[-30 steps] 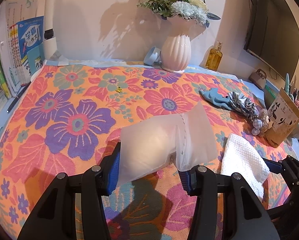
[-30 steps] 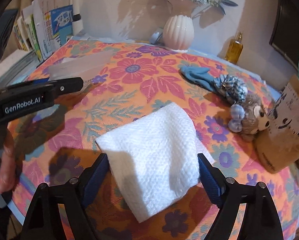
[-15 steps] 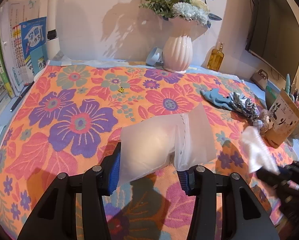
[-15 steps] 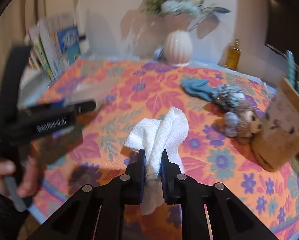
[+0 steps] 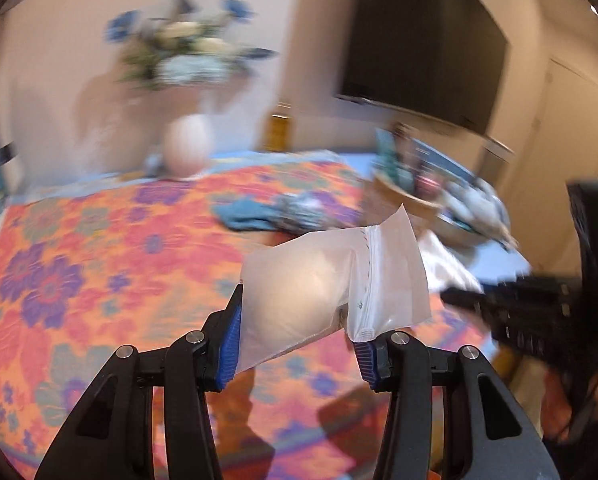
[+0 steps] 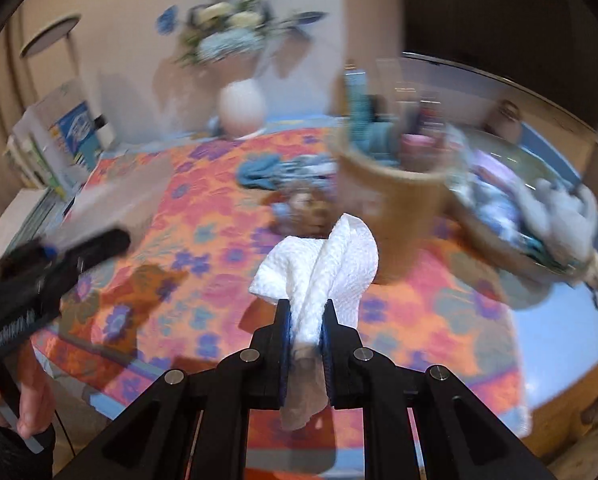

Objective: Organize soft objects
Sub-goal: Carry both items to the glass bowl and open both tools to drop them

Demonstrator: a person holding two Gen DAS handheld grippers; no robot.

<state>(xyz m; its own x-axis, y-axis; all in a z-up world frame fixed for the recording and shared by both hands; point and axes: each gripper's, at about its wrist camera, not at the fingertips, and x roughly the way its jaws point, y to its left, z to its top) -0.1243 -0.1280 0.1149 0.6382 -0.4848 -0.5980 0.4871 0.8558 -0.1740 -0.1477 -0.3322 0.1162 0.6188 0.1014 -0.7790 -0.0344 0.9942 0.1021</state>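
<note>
Left tool pinching zip bag; right tool clamping white cloth; basket clearer in right view.

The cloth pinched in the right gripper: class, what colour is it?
White, with a dimpled weave; the cloth shows best in the right wrist view.

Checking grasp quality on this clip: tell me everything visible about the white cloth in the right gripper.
The white cloth looks like a soft, waffle-textured towel. The right gripper has its jaws shut on a bunched fold at the middle, so the cloth fans out above them in pleats and a short tail hangs below. It is lifted clear of the floral tablecloth; only the blue pads touch it.
</note>
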